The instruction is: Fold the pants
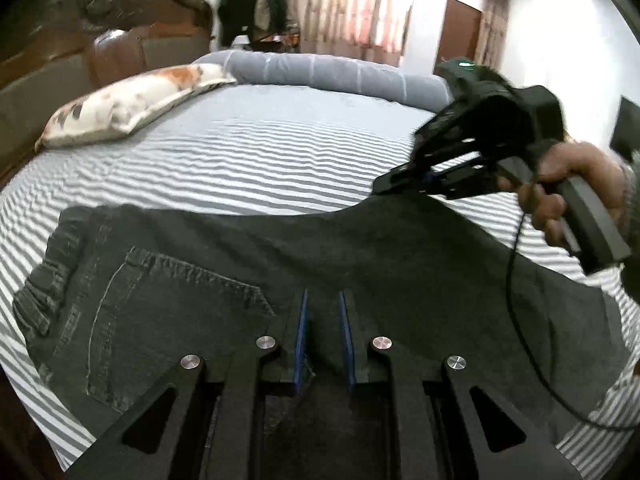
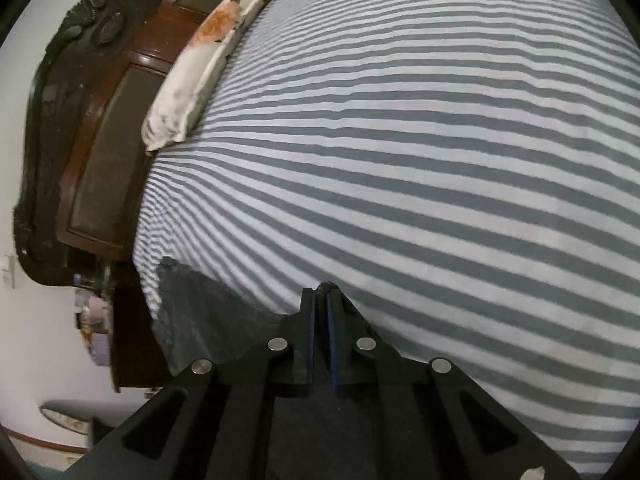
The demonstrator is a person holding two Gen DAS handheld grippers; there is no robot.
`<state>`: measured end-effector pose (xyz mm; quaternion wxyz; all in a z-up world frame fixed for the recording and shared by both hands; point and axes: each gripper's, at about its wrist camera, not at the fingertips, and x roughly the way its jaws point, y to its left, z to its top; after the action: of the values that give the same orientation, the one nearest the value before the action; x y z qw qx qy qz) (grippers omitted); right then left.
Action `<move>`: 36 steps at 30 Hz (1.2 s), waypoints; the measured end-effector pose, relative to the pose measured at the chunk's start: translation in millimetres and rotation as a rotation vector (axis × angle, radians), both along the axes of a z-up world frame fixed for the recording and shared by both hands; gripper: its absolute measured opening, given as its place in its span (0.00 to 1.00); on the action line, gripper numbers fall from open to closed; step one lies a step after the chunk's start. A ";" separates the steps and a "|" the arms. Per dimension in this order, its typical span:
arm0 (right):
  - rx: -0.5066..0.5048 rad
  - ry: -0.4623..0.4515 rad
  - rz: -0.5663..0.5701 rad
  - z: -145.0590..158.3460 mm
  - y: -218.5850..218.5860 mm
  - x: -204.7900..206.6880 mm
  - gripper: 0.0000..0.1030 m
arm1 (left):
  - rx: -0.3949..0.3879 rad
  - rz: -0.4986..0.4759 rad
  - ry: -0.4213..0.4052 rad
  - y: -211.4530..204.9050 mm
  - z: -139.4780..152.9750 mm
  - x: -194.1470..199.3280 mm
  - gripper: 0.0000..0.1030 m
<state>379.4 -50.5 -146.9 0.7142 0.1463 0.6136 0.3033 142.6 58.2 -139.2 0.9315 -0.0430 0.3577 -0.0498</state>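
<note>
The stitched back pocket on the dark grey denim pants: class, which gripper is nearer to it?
Left. The left gripper sits on the pants right beside the stitched back pocket. The right gripper pinches the pants' far edge, well away from the pocket.

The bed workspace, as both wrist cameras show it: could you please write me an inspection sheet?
Surface: striped sheet on the bed, lying smooth.
Job's things: dark pants spread flat across the near edge, back pocket up, waistband to the left.
Clutter: floral pillow and rolled grey duvet at the far side, apart from the pants.
Grippers: left gripper has its jaws closed on the near hem of the fabric; right gripper has its jaws shut on the pants' far edge.
Cables: black cable hangs over the pants from the right gripper.
Surroundings: wooden headboard, curtains, hanging coats.
</note>
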 end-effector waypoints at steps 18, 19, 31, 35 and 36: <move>-0.040 -0.065 -0.048 26.8 -35.1 -46.7 0.14 | 0.050 -0.030 0.159 -19.0 -30.4 16.2 0.17; -0.055 -0.050 -0.064 17.9 -35.4 -51.5 0.14 | 0.050 -0.029 0.158 -19.4 -30.4 15.9 0.17; 0.019 -0.055 -0.314 13.9 -83.1 -81.7 0.15 | 0.006 -0.027 0.157 -9.8 -30.7 18.5 0.18; 0.065 -0.087 -0.392 37.7 -149.4 -126.0 0.20 | 0.046 -0.023 0.150 -16.6 -30.4 16.2 0.18; 0.058 -0.091 -0.421 41.1 -171.0 -139.3 0.20 | 0.054 -0.022 0.149 -17.6 -30.0 16.3 0.18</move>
<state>240.2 -221.5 -105.8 0.7842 0.2780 0.5276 0.1714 158.9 40.6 -169.2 0.9026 -0.0176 0.4276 -0.0470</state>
